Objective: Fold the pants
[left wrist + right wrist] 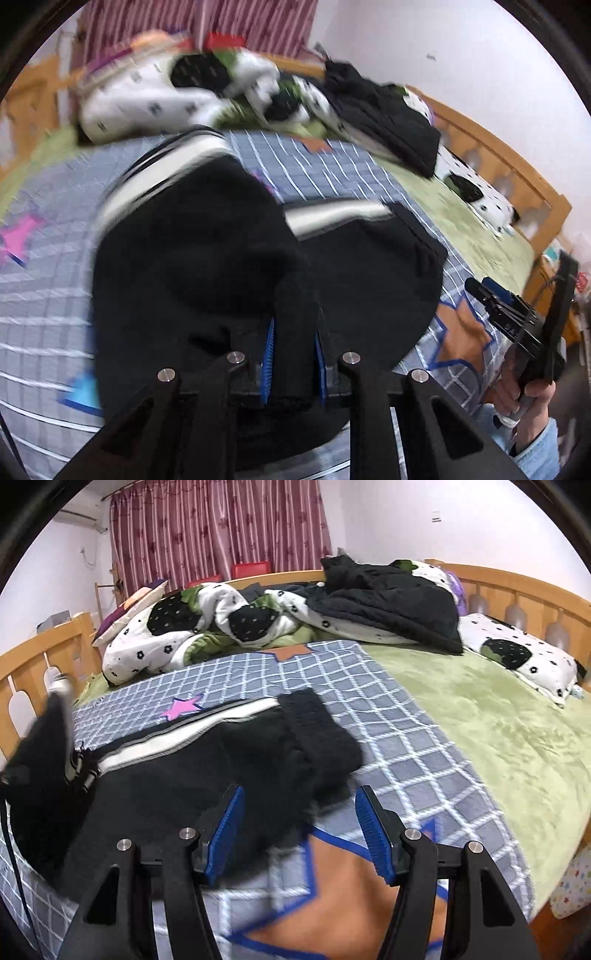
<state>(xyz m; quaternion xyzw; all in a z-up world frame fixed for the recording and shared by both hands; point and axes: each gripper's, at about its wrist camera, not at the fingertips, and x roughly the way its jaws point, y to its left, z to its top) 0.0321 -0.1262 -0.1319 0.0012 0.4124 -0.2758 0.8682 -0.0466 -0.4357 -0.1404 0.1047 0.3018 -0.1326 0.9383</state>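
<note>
The black track pants (192, 775), with a white side stripe (177, 734), are lying bunched on the grey checked blanket (388, 716) at the near left of the bed. The left gripper (293, 350) is pinching a fold of the black cloth between its blue pads. The right gripper (299, 834) is hanging with its jaws apart, holding nothing, just over the pants' near edge. The fabric looks soft, thick and limp, likely to sag and slide, so gripping the ribbed waistband (314, 720) or a hem seems wisest.
</note>
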